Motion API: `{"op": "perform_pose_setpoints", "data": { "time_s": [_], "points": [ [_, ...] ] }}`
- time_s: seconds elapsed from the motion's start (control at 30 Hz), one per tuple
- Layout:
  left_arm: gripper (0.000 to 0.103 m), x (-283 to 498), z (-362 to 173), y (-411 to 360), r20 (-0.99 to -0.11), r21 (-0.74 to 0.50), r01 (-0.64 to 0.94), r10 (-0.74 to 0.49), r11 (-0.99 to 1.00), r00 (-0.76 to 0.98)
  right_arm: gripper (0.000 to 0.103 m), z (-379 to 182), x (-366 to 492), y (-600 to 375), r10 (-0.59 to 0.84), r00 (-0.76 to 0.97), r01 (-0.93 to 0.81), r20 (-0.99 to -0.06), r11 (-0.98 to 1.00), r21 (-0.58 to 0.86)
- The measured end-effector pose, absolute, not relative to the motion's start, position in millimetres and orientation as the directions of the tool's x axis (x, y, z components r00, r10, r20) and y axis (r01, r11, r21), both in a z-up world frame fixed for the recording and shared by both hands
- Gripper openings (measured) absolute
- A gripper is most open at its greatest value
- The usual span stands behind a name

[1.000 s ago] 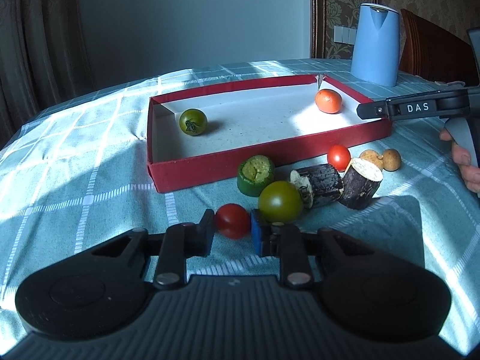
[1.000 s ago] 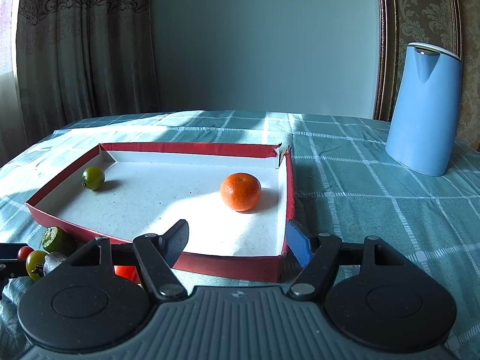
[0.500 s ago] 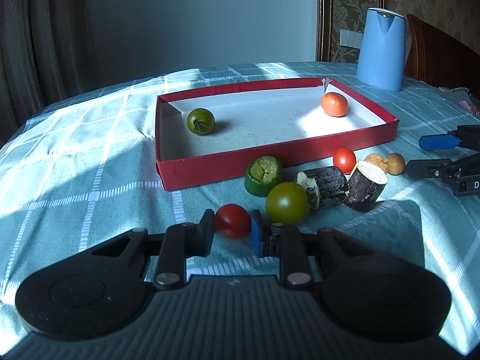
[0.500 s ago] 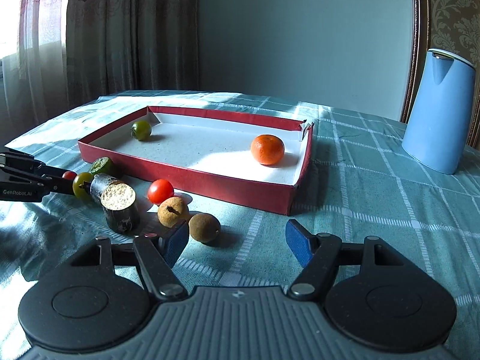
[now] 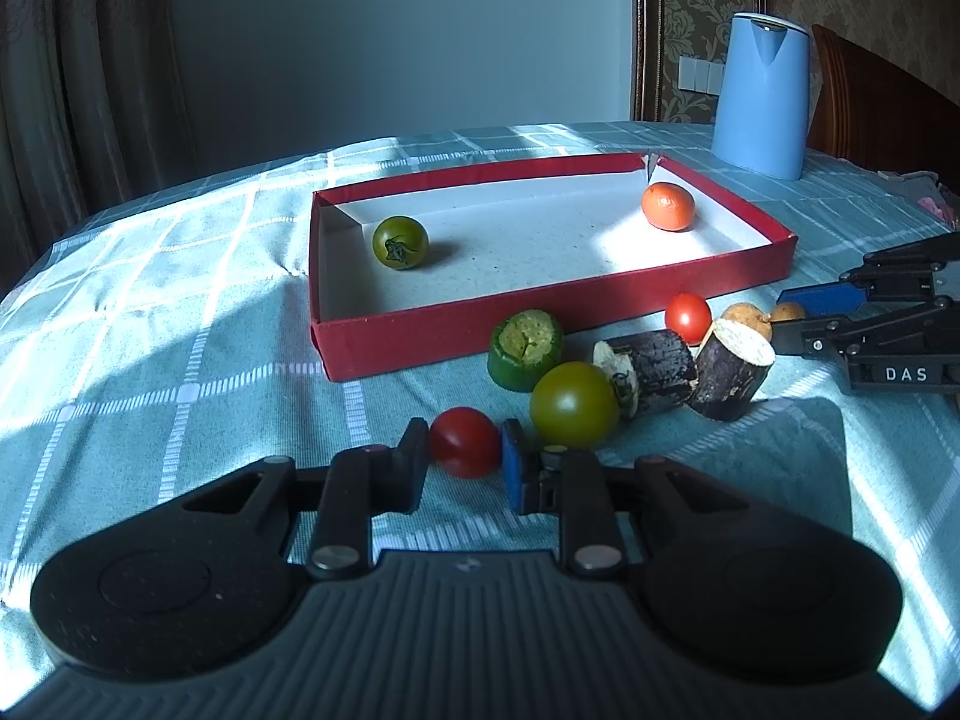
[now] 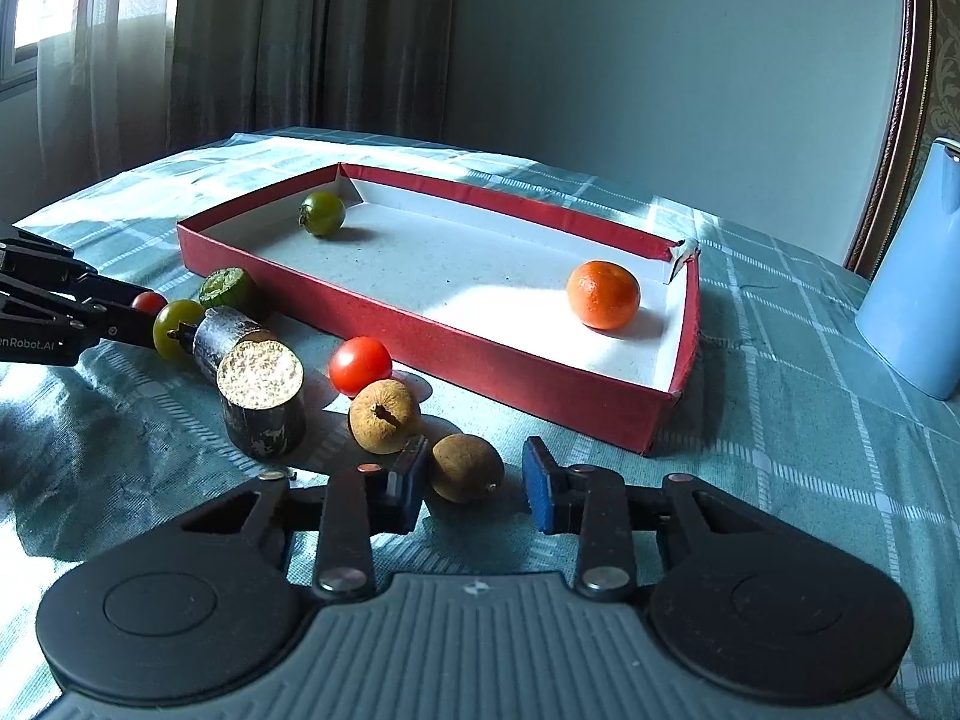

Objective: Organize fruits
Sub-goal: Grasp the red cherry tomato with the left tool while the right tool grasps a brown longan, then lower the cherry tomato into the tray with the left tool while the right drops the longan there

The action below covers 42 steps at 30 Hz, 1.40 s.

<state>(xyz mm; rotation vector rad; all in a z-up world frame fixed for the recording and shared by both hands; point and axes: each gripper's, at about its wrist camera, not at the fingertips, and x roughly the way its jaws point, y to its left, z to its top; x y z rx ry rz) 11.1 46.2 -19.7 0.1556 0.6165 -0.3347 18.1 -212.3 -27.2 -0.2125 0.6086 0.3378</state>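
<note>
A red box (image 5: 540,324) (image 6: 420,324) holds a green tomato (image 5: 400,242) (image 6: 323,213) and an orange (image 5: 668,206) (image 6: 603,294). In front of it lie a cut green fruit (image 5: 525,349), a green tomato (image 5: 574,404), two dark sugarcane pieces (image 5: 651,369) (image 6: 259,387), a red tomato (image 5: 688,318) (image 6: 360,366) and two brown longans (image 6: 384,416) (image 6: 467,467). My left gripper (image 5: 463,462) is shut on a small red tomato (image 5: 464,441) on the cloth. My right gripper (image 6: 475,486) is open around the nearer longan, its left pad touching it.
A blue kettle (image 5: 762,93) (image 6: 918,276) stands at the back right of the checked teal tablecloth (image 5: 180,324). A wooden chair (image 5: 882,114) is behind it. Curtains hang at the left.
My right gripper came down from the box to the longans and narrowed around the nearer one. My left gripper stayed shut on the small red tomato.
</note>
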Motion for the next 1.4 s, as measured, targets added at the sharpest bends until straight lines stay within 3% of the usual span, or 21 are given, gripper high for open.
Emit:
{"op": "perform_pose_setpoints", "data": {
  "time_s": [0.07, 0.33, 0.6, 0.83, 1.07, 1.4],
  "points": [
    [0.023, 11, -20, 46, -0.590, 0.044, 0.353, -0.261, 0.935, 0.765, 0.026, -27, 17, -211, 0.249, 0.769, -0.375, -0.589, 0.922, -0.100],
    [0.023, 8, -19, 45, -0.584, 0.053, 0.373, -0.275, 0.926, 0.764, 0.026, -27, 14, -215, 0.240, 0.781, -0.352, -0.577, 0.932, -0.089],
    [0.023, 1, -12, 51, -0.535, 0.033, 0.354, -0.282, 0.935, 0.796, 0.026, -16, 5, -225, 0.198, 0.843, -0.275, -0.501, 0.957, -0.086],
    [0.023, 15, 12, 61, -0.480, -0.091, 0.321, -0.324, 0.943, 0.815, 0.026, 8, 17, -233, 0.140, 0.888, -0.204, -0.439, 0.974, -0.103],
    [0.023, 56, 22, 41, -0.493, -0.066, 0.253, -0.252, 0.965, 0.833, 0.026, 19, 66, -218, 0.131, 0.874, -0.191, -0.467, 0.978, -0.084],
    [0.023, 112, 1, 18, -0.578, -0.003, 0.195, -0.161, 0.981, 0.800, 0.026, -9, 121, -195, 0.119, 0.816, -0.201, -0.565, 0.976, -0.085]
  ]
}}
